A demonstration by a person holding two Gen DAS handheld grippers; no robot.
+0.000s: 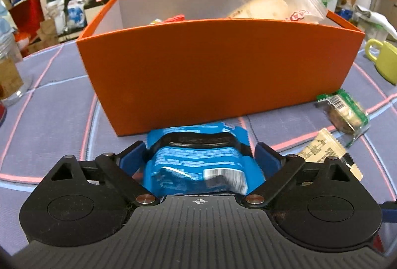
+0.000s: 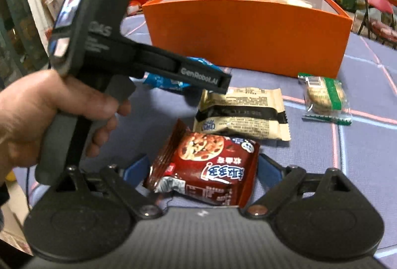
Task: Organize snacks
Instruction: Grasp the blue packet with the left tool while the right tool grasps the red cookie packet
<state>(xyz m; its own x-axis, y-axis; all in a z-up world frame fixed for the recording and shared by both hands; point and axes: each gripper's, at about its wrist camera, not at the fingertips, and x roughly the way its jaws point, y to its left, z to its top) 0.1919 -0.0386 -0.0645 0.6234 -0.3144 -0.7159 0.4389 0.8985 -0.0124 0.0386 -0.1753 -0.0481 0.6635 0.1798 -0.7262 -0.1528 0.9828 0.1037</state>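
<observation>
Ahead of both grippers, the orange cardboard box (image 1: 218, 70) holds some snacks. The left gripper (image 1: 198, 157) brackets a blue foil packet (image 1: 198, 164); whether it grips I cannot tell. The right gripper (image 2: 206, 169) stands open around a red cookie packet (image 2: 208, 167). A beige wrapper (image 2: 243, 112) and a green-edged clear biscuit pack (image 2: 325, 97) wait beyond.

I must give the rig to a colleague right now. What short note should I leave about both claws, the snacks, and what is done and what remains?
Left claw: around the blue snack packet, in front of the orange box; looks closed on it.
Right claw: open, either side of the red cookie packet, not gripping.
On the table: beige packet and green-wrapped biscuit.
Done: a clear bag of bread and small red snacks are in the box.
Left: box the blue, red, beige and green packets.
</observation>
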